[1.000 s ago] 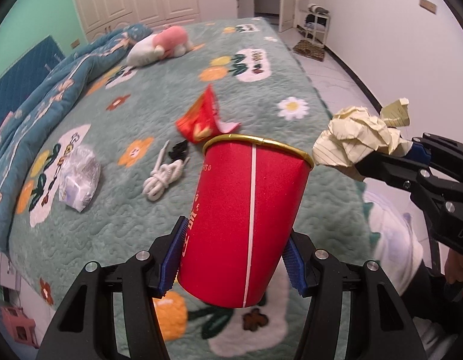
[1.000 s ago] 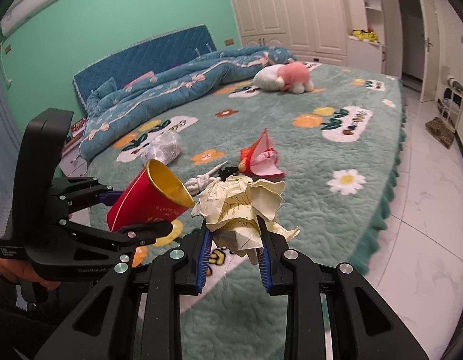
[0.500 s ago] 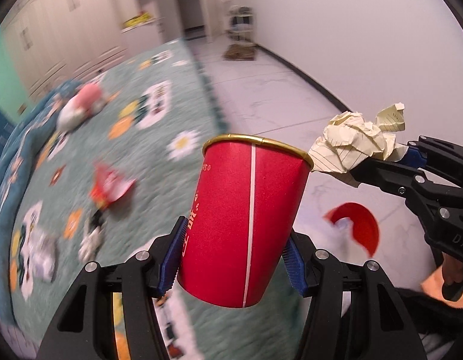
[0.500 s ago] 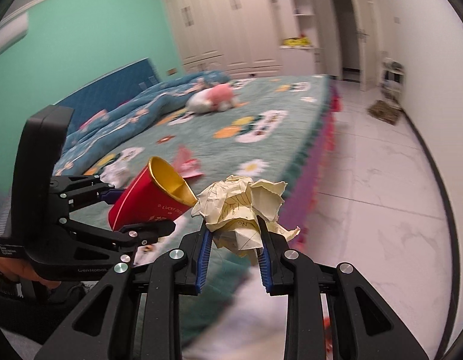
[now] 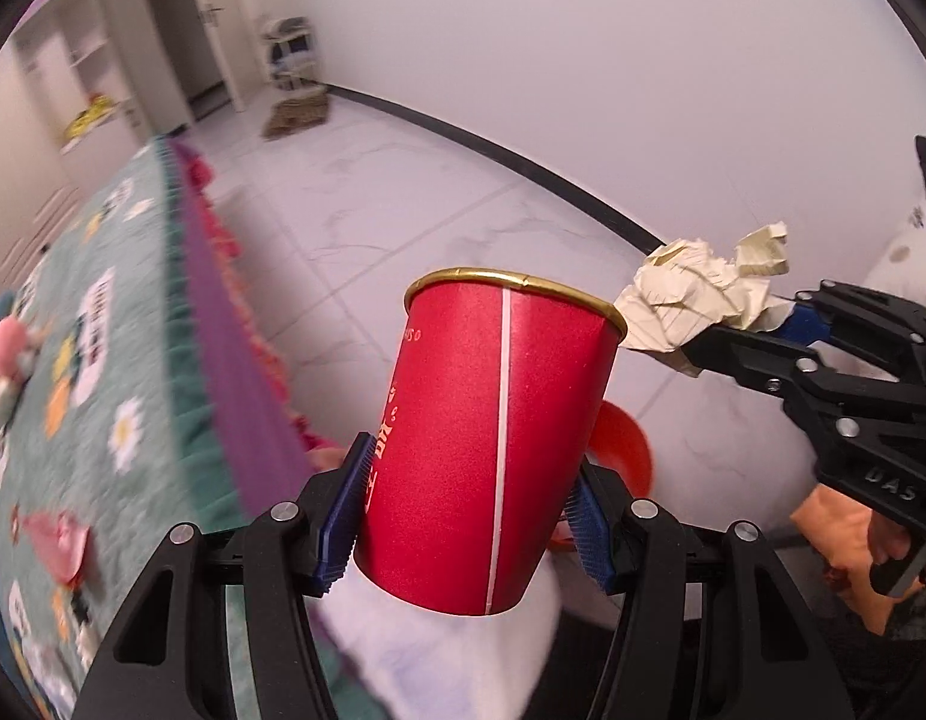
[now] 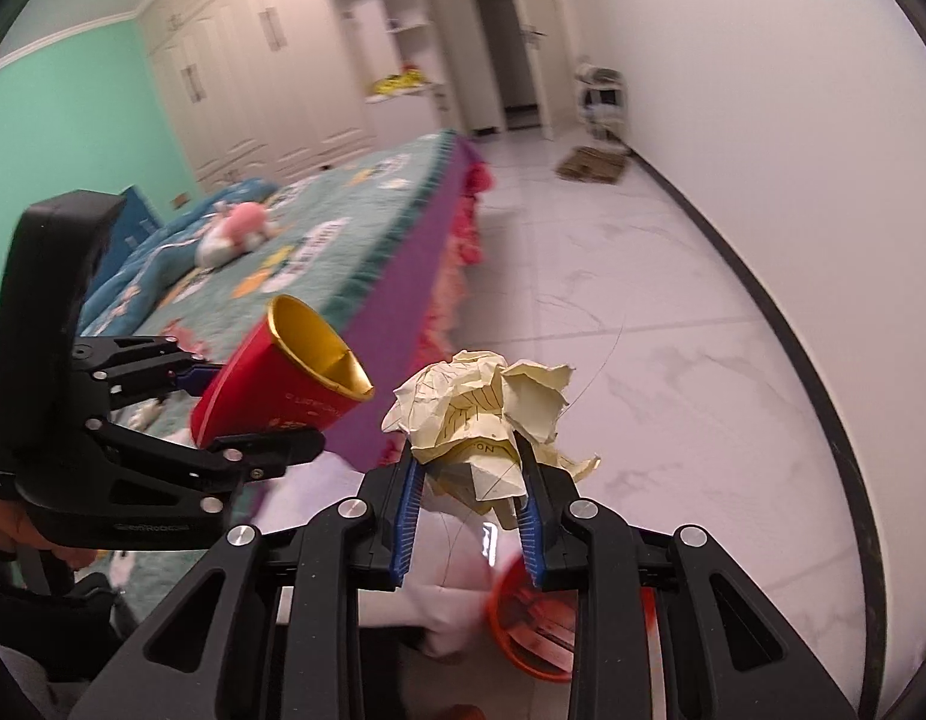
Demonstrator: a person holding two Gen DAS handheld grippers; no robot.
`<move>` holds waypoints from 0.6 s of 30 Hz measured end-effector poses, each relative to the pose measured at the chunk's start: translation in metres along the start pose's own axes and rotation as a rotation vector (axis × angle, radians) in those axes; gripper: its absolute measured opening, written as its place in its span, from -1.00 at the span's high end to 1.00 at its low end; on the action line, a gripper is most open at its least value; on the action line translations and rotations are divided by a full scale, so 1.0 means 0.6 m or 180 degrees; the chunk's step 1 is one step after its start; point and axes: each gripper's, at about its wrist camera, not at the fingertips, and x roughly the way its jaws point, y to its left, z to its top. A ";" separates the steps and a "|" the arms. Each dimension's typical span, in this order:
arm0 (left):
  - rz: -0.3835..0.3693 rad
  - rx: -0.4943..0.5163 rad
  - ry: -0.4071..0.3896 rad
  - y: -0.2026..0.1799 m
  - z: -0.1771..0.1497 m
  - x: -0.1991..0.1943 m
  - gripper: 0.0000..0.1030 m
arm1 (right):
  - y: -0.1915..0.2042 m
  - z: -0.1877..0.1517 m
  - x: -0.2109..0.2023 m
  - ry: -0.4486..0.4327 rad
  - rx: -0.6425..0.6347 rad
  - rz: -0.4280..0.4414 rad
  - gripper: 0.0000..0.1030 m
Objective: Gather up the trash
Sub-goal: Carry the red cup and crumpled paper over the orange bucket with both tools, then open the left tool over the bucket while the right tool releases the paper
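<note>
While the bed [image 6: 355, 240] lies far left, an orange bin [image 6: 526, 630] sits on the near floor. Carry both loads squarely over its mouth before releasing. The left gripper [image 5: 469, 528] clamps a red cup [image 5: 493, 438]; the right gripper [image 6: 469, 516] pinches crumpled paper [image 6: 487, 414].

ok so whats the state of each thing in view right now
left tongs: shut on the red cup
red cup: held, tilted, looks empty
right tongs: shut on the paper ball
paper ball: crumpled, held off the floor
orange bin: on the floor, open, something inside
</note>
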 end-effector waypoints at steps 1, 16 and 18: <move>-0.0039 0.0024 0.0019 -0.007 0.006 0.009 -0.18 | -0.018 -0.007 0.004 0.0033 0.0060 -0.0057 0.44; -0.0235 0.0229 0.0445 -0.054 0.051 0.148 -0.18 | -0.151 -0.088 0.112 0.0578 0.0469 -0.0277 0.27; -0.0232 0.0225 0.0502 -0.055 0.051 0.161 -0.18 | -0.155 -0.096 0.130 0.0634 0.0490 -0.0281 0.22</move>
